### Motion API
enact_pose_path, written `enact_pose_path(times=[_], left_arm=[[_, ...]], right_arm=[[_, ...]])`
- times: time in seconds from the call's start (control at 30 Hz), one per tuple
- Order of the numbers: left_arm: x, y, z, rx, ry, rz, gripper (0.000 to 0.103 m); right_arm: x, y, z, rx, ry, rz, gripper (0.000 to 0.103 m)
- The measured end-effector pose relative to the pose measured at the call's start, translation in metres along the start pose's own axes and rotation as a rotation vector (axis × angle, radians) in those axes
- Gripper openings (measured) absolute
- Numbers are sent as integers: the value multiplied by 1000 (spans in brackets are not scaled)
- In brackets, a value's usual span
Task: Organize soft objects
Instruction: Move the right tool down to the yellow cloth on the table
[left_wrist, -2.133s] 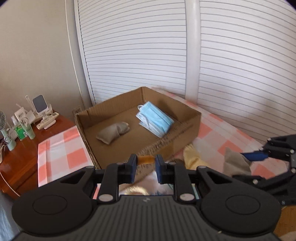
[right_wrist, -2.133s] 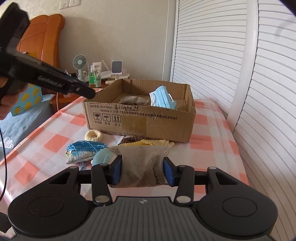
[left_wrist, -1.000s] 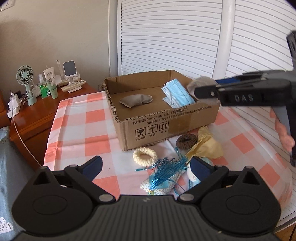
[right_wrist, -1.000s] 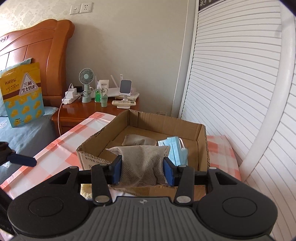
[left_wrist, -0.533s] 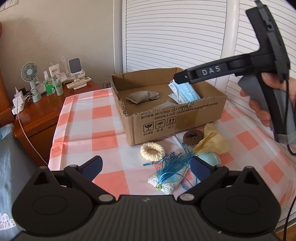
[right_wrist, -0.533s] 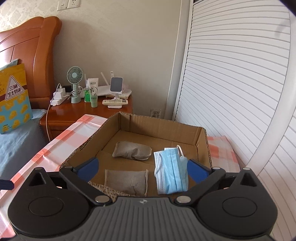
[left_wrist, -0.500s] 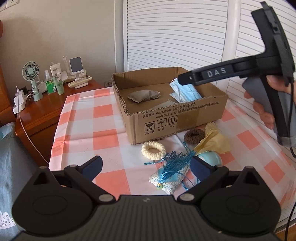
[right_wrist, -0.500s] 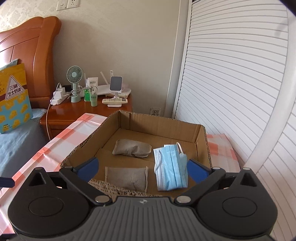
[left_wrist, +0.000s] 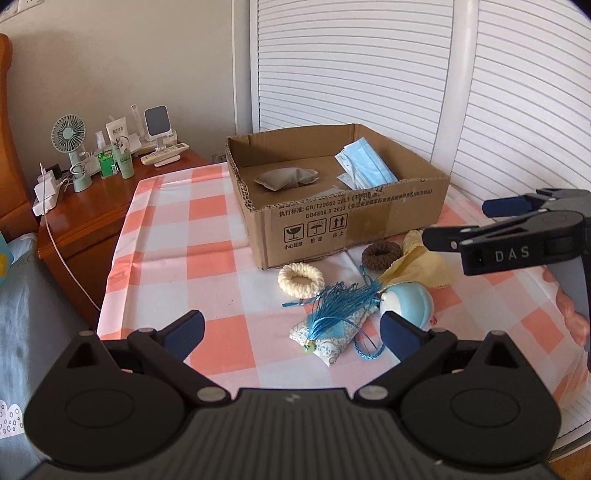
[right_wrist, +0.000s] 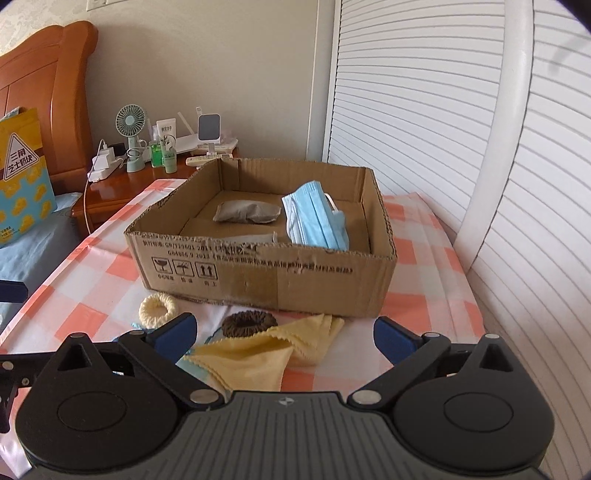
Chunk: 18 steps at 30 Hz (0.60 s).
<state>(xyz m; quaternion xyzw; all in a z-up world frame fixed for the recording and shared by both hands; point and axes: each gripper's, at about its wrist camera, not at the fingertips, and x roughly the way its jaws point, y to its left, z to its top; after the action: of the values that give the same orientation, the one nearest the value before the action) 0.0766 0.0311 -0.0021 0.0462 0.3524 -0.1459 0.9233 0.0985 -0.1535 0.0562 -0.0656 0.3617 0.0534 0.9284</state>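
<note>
Box (right_wrist: 258, 273) on checked worktop (left_wrist: 207, 254) holds two grey pouches (right_wrist: 246, 212), blue masks (right_wrist: 314, 218). Right gripper (right_wrist: 282, 334) spread wide, jaws just opened, nothing between, above yellow cloth (right_wrist: 258, 356). Left gripper (left_wrist: 293, 330) spread, empty, over tasselled sachet (left_wrist: 332, 326).

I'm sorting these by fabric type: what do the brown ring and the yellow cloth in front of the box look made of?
The brown ring-shaped hair tie looks like fuzzy knitted or terry yarn, matt, with a nubbly pile. The pale yellow cloth looks like thin smooth microfibre, judging by its zigzag-cut edge and soft folds; the exact fibre cannot be told.
</note>
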Motion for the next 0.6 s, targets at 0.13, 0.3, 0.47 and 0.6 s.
enact_pose_path(times=[0.13,0.3,0.47,0.6], left_arm=[[-2,-3,-4,5,8,-5,101],[-4,-5,-6,7,13,-8,101],[-3,-5,-9,9,16,-23,101],[2,-3,-10,9,26,-32,101]], right_arm=[[-6,1,-18,1,25,0,103],[-3,1,-27,12,44,-18,103],[10,-3,-18,23,42,-27,103],[28,-5,-4,23,41,-26,103]])
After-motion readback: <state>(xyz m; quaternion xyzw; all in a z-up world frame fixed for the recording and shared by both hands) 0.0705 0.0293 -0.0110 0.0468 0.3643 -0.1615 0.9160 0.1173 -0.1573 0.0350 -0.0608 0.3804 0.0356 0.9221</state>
